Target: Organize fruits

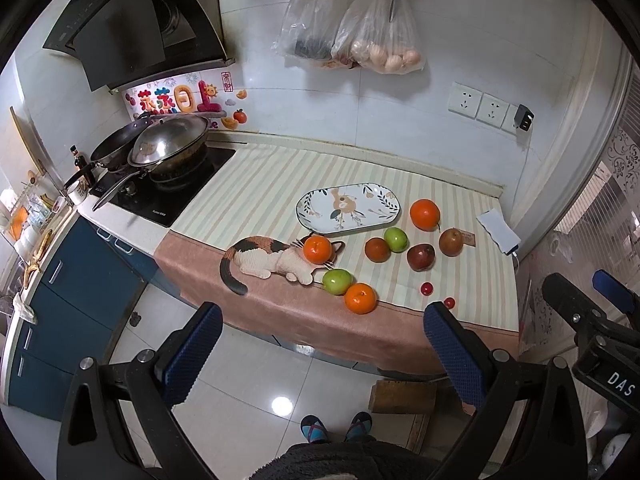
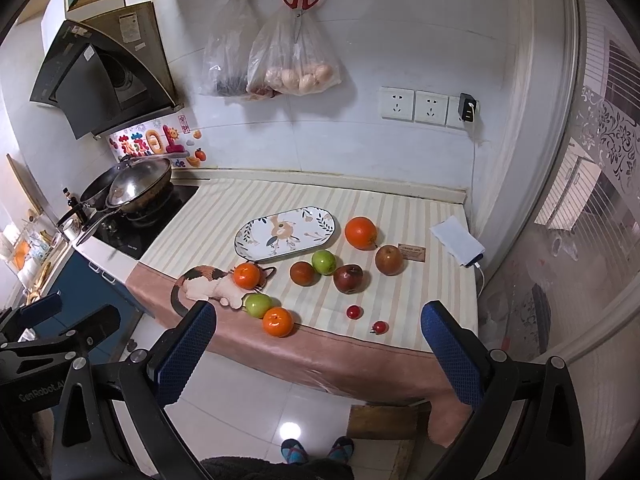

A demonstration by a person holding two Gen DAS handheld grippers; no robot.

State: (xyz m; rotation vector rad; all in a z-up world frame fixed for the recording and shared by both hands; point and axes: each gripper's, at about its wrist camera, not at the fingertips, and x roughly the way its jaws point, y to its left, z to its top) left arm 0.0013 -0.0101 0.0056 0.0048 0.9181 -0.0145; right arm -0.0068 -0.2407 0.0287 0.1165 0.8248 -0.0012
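The oval plate (image 1: 348,208) lies bare on the striped cloth (image 1: 256,184) that covers the table, and every fruit sits off it. Left of the plate's near edge, an orange (image 1: 317,249) rests on the cat figure's (image 1: 272,260) head. In front of that, farther from the plate, a green apple (image 1: 337,281) touches a second orange (image 1: 360,298). Just at the plate's near right rim sit a brown-red fruit (image 1: 377,249) and another green apple (image 1: 395,239). Right of the plate stand a large orange (image 1: 425,214), a dark red apple (image 1: 420,257) and a russet apple (image 1: 451,242). Two small red fruits (image 2: 354,311) lie nearer the table's front edge. The left hand-held gripper (image 1: 322,356) and the right hand-held gripper (image 2: 318,354) hover short of the table, both spread wide with nothing between the fingers.
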